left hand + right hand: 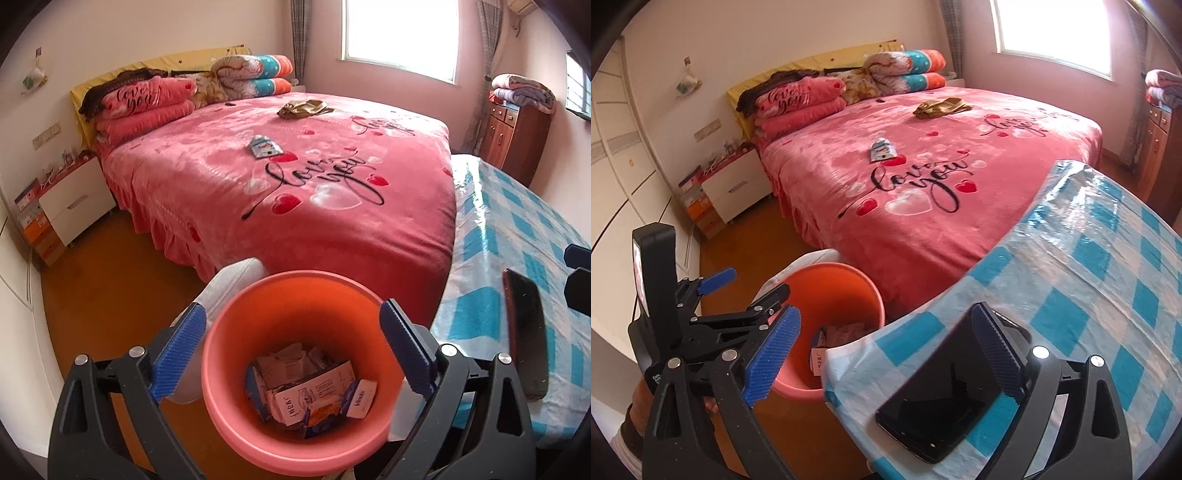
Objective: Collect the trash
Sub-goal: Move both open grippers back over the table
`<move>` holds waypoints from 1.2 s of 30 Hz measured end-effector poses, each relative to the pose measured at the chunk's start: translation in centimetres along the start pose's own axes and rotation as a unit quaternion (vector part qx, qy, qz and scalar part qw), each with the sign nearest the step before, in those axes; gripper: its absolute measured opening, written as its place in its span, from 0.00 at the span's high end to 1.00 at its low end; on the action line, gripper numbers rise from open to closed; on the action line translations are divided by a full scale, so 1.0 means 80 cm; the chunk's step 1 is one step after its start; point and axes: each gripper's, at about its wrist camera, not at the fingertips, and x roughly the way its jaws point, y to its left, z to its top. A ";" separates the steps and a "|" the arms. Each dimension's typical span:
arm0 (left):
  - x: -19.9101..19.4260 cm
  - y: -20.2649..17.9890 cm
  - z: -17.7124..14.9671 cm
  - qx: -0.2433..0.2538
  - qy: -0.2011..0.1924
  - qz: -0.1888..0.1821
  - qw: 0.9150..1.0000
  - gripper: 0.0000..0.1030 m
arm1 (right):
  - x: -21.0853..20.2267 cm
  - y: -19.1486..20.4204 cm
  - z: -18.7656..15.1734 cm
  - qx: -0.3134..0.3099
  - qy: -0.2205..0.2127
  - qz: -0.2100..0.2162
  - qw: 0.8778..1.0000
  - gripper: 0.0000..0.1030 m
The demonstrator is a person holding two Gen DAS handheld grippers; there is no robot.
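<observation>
The orange bin [295, 354] of crumpled packets stands on the wooden floor [110, 295], between the pink bed [295, 192] and the checked table [1071, 295]. My left gripper [293, 350] hangs over it angled down, jaws spread and empty. My right gripper [886, 354] gapes wide at the table edge, phone [942, 391] beneath it.

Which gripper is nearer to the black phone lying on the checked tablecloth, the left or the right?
Right. The right gripper is open with the phone lying between its fingers. The left gripper is open over the orange bin, with the phone off to its right.
</observation>
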 end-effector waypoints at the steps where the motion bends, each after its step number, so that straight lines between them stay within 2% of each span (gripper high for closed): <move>1: -0.004 -0.004 0.003 0.002 -0.004 0.001 1.000 0.08 | -0.003 -0.002 -0.001 0.001 -0.003 -0.001 1.000 0.10; 13: -0.042 -0.062 0.026 0.028 -0.034 -0.014 0.999 0.07 | -0.054 -0.060 -0.026 0.045 -0.044 -0.041 0.997 0.09; 26: -0.070 -0.152 0.035 0.082 -0.052 -0.048 0.994 0.07 | -0.111 -0.133 -0.063 0.100 -0.087 -0.098 0.986 0.08; 36: -0.087 -0.214 0.036 0.116 -0.057 -0.078 0.989 0.07 | -0.140 -0.180 -0.090 0.136 -0.109 -0.117 0.978 0.08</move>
